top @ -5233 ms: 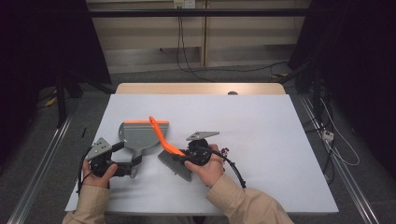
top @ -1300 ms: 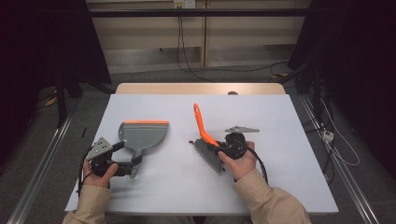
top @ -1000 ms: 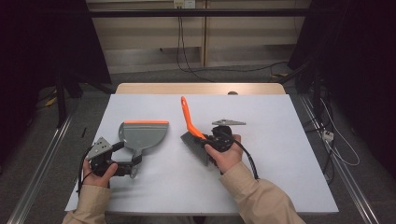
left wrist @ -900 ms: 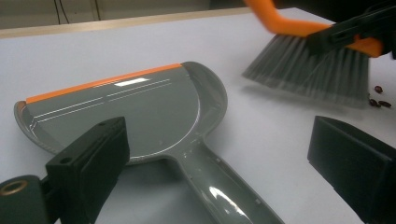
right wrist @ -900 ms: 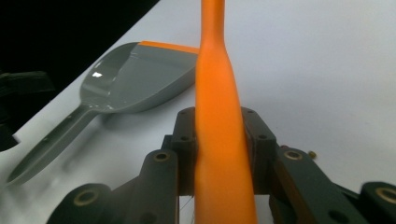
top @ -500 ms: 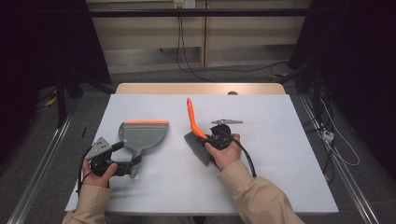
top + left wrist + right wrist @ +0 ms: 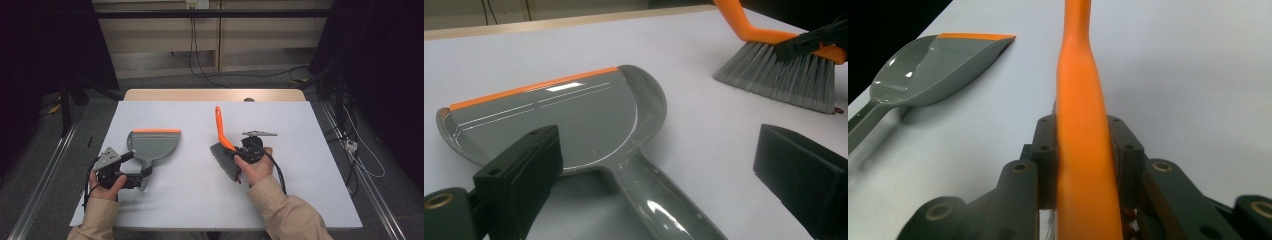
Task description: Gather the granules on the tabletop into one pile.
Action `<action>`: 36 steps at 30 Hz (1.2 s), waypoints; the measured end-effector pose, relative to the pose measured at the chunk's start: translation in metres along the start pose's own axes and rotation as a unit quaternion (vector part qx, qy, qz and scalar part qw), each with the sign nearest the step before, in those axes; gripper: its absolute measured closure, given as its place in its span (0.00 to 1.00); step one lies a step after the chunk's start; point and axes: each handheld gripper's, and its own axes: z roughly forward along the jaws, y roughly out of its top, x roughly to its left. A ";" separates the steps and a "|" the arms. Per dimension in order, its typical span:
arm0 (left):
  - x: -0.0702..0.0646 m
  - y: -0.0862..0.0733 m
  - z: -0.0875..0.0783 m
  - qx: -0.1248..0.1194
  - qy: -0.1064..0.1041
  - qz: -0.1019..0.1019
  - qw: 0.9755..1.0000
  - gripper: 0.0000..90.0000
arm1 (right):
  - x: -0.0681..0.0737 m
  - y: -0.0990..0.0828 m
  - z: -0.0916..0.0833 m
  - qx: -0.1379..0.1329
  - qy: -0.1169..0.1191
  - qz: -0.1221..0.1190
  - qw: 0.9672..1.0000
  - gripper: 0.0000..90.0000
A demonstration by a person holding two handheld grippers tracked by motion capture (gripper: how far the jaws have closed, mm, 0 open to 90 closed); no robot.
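A grey dustpan with an orange lip lies flat on the white table, left of the middle. My left gripper is at its handle. In the left gripper view the gripper is open, with the dustpan handle between the jaws and no pad touching it. My right gripper is shut on a hand brush. The orange handle points up and away, and the grey bristles rest on the table. In the right gripper view the brush handle runs up between the jaws.
The table's far edge has a wooden strip. Dark floor and cables lie beyond the right edge. Bare white surface lies between the dustpan and the brush.
Over five seconds ago the brush was beside the dustpan. My right hand then carried it off to the right; in the last second it shifted slightly right and lower. The left hand stayed put.
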 end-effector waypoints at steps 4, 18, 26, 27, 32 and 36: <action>0.000 0.000 0.000 0.002 0.000 0.003 1.000 0.06 | -0.004 -0.002 -0.004 -0.002 -0.002 0.005 1.000 0.79; 0.000 0.000 0.001 0.003 0.001 0.003 1.000 0.06 | -0.007 0.007 -0.015 -0.025 0.024 0.011 0.999 0.79; 0.001 0.000 0.001 0.000 0.000 0.002 1.000 0.06 | -0.020 0.037 -0.021 -0.064 0.041 -0.055 0.996 0.79; 0.001 0.000 0.001 0.001 0.001 0.002 1.000 0.06 | -0.023 0.040 -0.020 -0.065 0.040 -0.064 0.995 0.79; 0.002 0.000 0.002 0.003 0.002 0.001 1.000 0.06 | -0.037 0.054 -0.004 -0.061 0.048 -0.167 0.983 0.79; 0.002 0.000 0.003 0.005 0.001 0.000 1.000 0.06 | -0.043 0.057 0.014 -0.057 0.064 -0.227 0.970 0.79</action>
